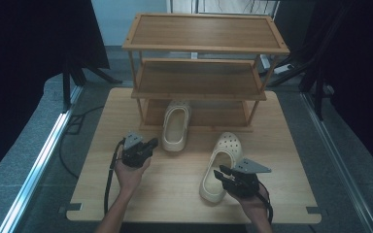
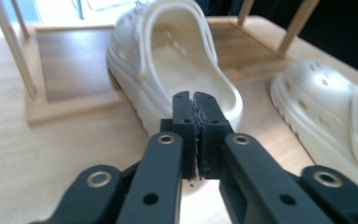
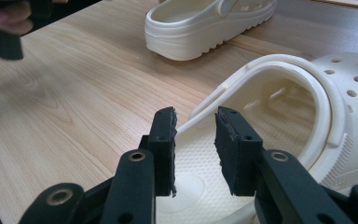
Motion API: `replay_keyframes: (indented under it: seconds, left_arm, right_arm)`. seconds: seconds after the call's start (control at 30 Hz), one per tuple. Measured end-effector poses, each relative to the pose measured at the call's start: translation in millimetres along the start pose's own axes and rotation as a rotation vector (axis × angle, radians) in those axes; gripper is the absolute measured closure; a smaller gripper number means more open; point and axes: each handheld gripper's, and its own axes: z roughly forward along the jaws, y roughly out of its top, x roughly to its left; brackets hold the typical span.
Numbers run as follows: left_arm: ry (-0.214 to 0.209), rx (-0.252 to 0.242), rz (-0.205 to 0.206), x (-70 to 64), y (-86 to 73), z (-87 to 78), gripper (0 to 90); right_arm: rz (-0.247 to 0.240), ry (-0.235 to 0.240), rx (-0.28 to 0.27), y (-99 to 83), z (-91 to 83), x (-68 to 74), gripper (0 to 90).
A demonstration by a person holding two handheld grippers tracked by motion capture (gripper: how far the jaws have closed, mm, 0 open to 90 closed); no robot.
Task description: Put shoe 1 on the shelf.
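Observation:
Two cream clogs lie on the wooden table (image 1: 126, 194). The far clog (image 1: 176, 127) has its toe tucked under the bottom shelf of a wooden rack (image 1: 204, 31). My left gripper (image 1: 152, 142) sits just left of that clog's heel, shut with nothing in it (image 2: 194, 100); the clog (image 2: 177, 56) lies right ahead. The near clog (image 1: 218, 167) lies at the right, toe pointing away. My right gripper (image 1: 219, 173) hovers at its heel, open (image 3: 196, 119), with the heel rim of the clog (image 3: 279, 93) showing in the gap.
The three-tier rack stands at the back of the table, its shelves bare apart from the clog's toe. Its thin posts (image 2: 14, 46) rise beside the far clog. Dark curtains and a cable (image 1: 109, 179) flank the table.

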Motion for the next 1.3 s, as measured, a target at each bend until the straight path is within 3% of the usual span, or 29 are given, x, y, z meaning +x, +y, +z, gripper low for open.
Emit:
replay_keyframes:
  seconds: [0.23,0.43,0.57,0.83,1.0,1.3]
  left_arm:
    - [-0.029,0.084,0.040,-13.1,-14.9,11.7,90.0]
    - [-0.036,0.112,0.044,-18.4,-16.8,25.0,90.0]
    - [-0.020,0.134,0.058,-20.8,-17.4,37.1,90.0]
    - [-0.012,0.147,0.044,-18.7,-16.1,54.5,90.0]
    - [0.006,0.149,0.051,-17.9,-5.3,65.4,90.0]
    - [0.020,0.157,0.019,-15.7,6.6,92.7,90.0]
  right_arm:
    - [-0.007,0.006,0.009,0.3,3.8,1.4,67.4]
    - [-0.005,0.006,0.008,0.0,3.8,0.3,67.4]
    - [-0.005,0.005,0.007,0.0,3.6,-0.2,67.4]
    - [-0.006,0.006,0.009,-0.3,4.4,0.2,67.2]
    - [-0.007,0.008,0.012,-0.5,4.9,0.0,67.1]
    - [-0.009,0.014,0.017,-0.7,5.3,0.0,67.0]
